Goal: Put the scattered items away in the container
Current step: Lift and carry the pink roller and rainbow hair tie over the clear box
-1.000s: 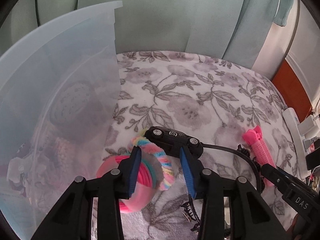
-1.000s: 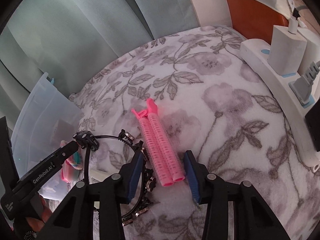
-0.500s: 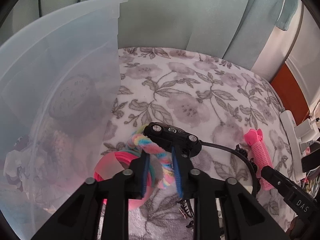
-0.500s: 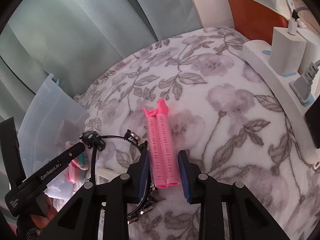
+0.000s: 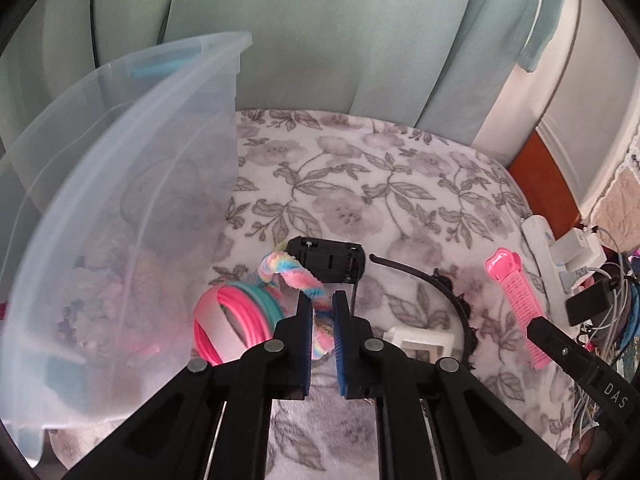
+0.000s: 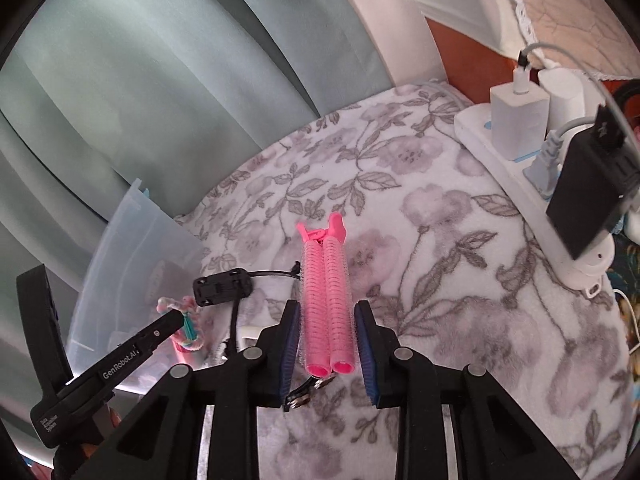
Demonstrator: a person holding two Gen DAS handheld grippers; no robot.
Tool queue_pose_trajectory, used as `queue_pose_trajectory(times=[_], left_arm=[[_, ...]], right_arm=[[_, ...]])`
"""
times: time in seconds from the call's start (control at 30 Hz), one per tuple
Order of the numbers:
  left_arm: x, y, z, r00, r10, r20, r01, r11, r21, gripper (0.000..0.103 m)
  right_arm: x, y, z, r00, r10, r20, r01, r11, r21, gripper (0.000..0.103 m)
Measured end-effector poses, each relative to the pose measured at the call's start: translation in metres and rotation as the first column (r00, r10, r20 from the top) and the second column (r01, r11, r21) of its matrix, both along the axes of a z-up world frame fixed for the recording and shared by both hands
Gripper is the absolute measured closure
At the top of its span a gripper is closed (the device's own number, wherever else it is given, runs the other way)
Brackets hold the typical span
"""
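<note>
Both grippers are lifting after closing: the left gripper [image 5: 322, 322] pinching the rainbow hair tie [image 5: 297, 276] beside the clear bin [image 5: 120, 184] on the left, the right gripper [image 6: 326, 338] clamping the pink hair curler [image 6: 326, 304], both items now ready for the bin

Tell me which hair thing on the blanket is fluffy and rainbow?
The twisted scrunchie, pinched in the left hand-held gripper. It is fuzzy with pastel stripes; the bands beside it are smooth, and the roller is plain pink.
</note>
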State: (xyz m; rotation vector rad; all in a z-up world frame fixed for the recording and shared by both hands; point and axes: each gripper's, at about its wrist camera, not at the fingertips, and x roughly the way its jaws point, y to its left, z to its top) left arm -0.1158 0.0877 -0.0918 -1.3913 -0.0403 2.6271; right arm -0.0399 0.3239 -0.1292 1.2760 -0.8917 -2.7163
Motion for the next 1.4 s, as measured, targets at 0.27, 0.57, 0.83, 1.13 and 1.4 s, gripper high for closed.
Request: queue_pose_trajectory(times=[0.27,0.57,0.83,1.13,1.4], left_arm=[[0.030,0.002,0.041,0.996,-0.033,-0.086,0.033,0.999,0.005,0.094],[0.060,0.005,0.079,0.984,-0.064,-0.169,0.067,0.998,0.010,0.094],[0.084,-0.002,0.113,0.966,-0.072,-0.248,0.082,0.996,0.032,0.094],[0.110,-0.015,0.152,0.935,-0.072,-0.347,0.096,0.994,0.052,0.094],[0.126,-0.030,0.181,0.905,-0.065,-0.421,0.107,0.991,0.078,0.094]], right_arm=[[0.030,-0.006,0.039,0.996,-0.007,-0.087,0.007,1.000,0.005,0.073],[0.061,-0.007,0.080,0.983,-0.038,-0.180,0.040,0.999,0.012,0.073],[0.087,-0.014,0.115,0.964,-0.048,-0.261,0.055,0.998,0.018,0.073],[0.113,-0.038,0.164,0.924,-0.018,-0.382,0.039,0.998,0.047,0.073],[0.128,-0.065,0.199,0.888,0.027,-0.459,0.004,0.998,0.065,0.073]])
